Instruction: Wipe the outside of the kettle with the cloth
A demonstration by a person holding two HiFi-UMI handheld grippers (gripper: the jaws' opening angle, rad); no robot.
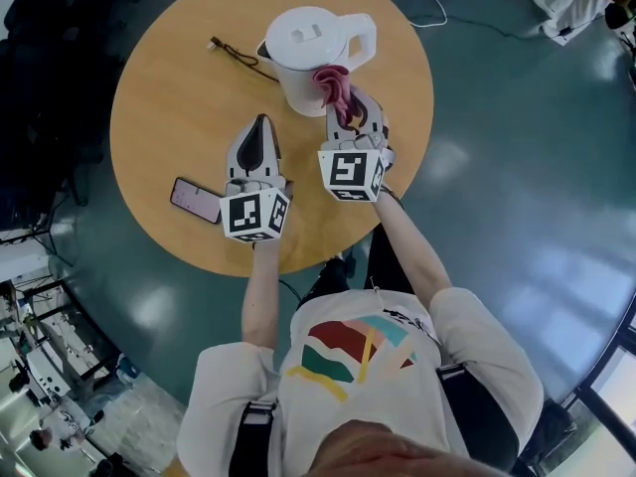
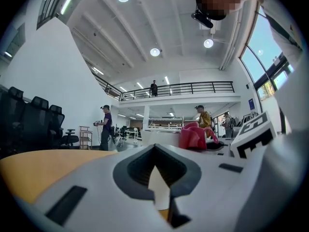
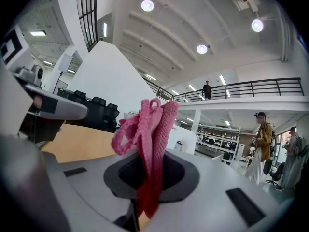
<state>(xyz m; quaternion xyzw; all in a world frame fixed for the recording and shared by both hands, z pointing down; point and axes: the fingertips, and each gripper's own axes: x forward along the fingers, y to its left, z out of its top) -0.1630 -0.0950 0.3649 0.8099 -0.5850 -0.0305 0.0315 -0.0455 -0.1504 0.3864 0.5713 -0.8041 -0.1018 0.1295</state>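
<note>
Your right gripper (image 1: 350,117) is clamped on the pink cloth (image 1: 335,87), at the side of the white kettle (image 1: 303,58) near the table's (image 1: 159,97) far edge. Your left gripper (image 1: 260,132) is closed and empty. Wiping seems barely begun, so next press the cloth on and sweep around the wall.

No text, label, brand, number or sign can be read in any view.
</note>
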